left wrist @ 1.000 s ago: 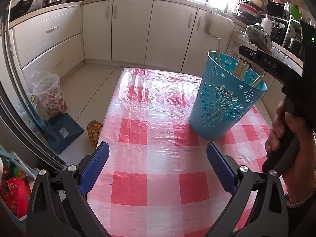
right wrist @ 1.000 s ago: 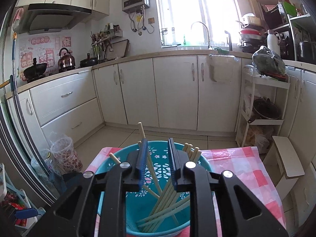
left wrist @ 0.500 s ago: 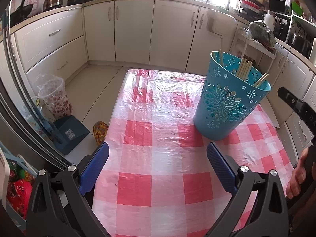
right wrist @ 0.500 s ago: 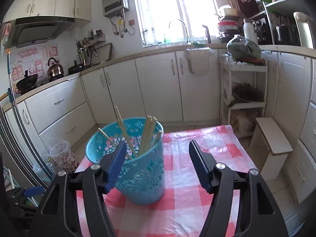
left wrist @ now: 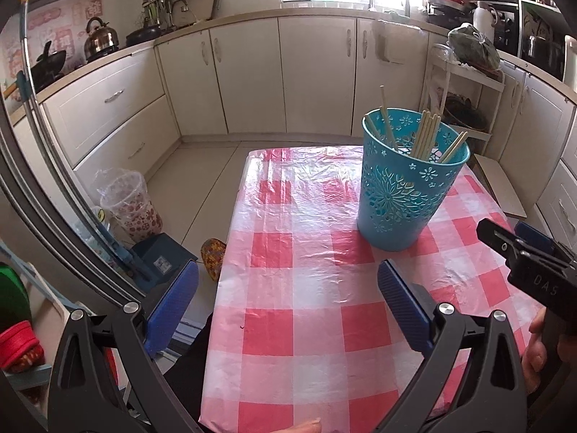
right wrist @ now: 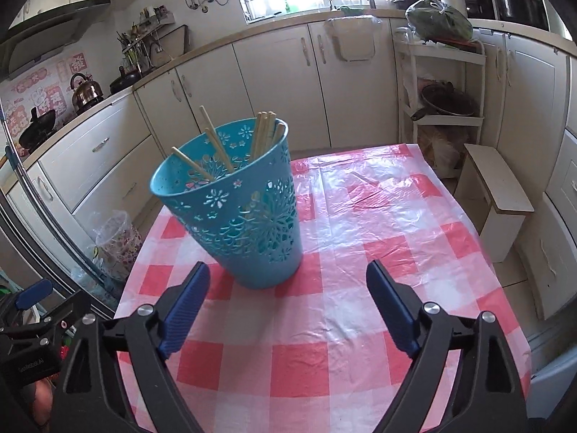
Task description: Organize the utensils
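I have the blue perforated utensil holder (right wrist: pixel 245 213) standing upright on the red-and-white checked tablecloth (right wrist: pixel 360 324), toward the far side of the table, with a handful of wooden chopsticks (right wrist: pixel 263 133) leaning inside it, their tips poking above the rim. My right gripper (right wrist: pixel 288 310) hangs over the near part of the cloth, just short of the holder; its jaws are opening, spread wide, and there is nothing between the blue pads (right wrist: pixel 187 306). From the left wrist view, the holder (left wrist: pixel 404 195) sits far and to the right, and my left gripper (left wrist: pixel 288 310) is also spread wide with only bare cloth (left wrist: pixel 288 252) between its fingers. The right gripper's black body (left wrist: pixel 530 270) shows at the right edge of that view, with a hand (left wrist: pixel 541 353) around its handle. Beyond the table are cream kitchen cabinets (right wrist: pixel 274 83) and a kettle (right wrist: pixel 84 90) on the counter at far left.
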The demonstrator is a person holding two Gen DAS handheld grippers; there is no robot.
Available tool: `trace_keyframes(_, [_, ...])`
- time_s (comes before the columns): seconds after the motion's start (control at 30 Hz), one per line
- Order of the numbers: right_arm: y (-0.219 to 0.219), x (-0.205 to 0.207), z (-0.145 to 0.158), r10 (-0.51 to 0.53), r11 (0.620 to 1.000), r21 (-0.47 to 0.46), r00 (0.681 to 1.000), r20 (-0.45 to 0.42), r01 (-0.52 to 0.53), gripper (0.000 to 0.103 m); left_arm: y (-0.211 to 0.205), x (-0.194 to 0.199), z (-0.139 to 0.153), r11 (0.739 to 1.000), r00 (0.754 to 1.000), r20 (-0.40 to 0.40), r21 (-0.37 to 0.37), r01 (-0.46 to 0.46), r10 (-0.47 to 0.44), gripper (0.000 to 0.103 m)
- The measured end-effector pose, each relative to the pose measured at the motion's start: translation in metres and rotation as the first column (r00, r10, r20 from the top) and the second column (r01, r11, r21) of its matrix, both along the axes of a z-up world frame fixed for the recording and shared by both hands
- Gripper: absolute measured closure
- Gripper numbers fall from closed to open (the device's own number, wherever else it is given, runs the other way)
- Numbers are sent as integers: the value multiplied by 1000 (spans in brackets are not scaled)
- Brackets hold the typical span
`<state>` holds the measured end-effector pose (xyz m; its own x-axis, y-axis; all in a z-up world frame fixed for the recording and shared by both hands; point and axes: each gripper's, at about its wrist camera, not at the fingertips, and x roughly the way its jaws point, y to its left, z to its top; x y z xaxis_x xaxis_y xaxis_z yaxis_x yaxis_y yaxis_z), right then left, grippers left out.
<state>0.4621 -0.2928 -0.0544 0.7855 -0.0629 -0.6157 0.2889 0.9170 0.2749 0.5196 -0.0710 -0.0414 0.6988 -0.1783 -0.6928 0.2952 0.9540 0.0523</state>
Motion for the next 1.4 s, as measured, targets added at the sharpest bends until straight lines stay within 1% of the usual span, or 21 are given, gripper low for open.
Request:
trace_keyframes(0.13, [7, -20, 11, 3, 1000, 0, 1000, 6, -3, 11, 6, -19, 18, 1000, 1000, 25, 10, -6, 6, 8])
trace_keyframes(0.27, [12, -39, 19, 0, 1000, 1, 1000, 4, 0, 10, 11, -36, 31, 1000, 999, 37, 15, 1, -1, 8])
trace_keyframes(0.4, [18, -54, 25, 0, 1000, -1, 1000, 1, 0, 9, 17, -55, 43, 1000, 998, 55, 21, 6, -7, 8])
trace_keyframes(0.7, [38, -84, 48, 2, 1000, -9, 1000, 18, -2, 8, 33, -88, 67, 1000, 997, 78, -5, 25, -25, 8])
trace_keyframes(0.87, [49, -106, 65, 6, 1000, -18, 999, 47, -5, 8, 41, -108, 81, 1000, 994, 108, -10, 28, -27, 8])
trace_keyframes(1.03, [62, -127, 81, 3, 1000, -25, 998, 70, -1, 8, 51, -123, 90, 1000, 995, 102, -20, 17, -15, 8])
trace_keyframes(1.2, [74, -147, 96, 1, 1000, -17, 996, 89, 1, 8, 58, -140, 100, 1000, 992, 124, -18, 20, -18, 8])
trace_keyframes(1.4, [89, -173, 112, -11, 1000, -2, 993, 115, 11, 7, 70, -162, 113, 999, 990, 139, -40, 22, -16, 8])
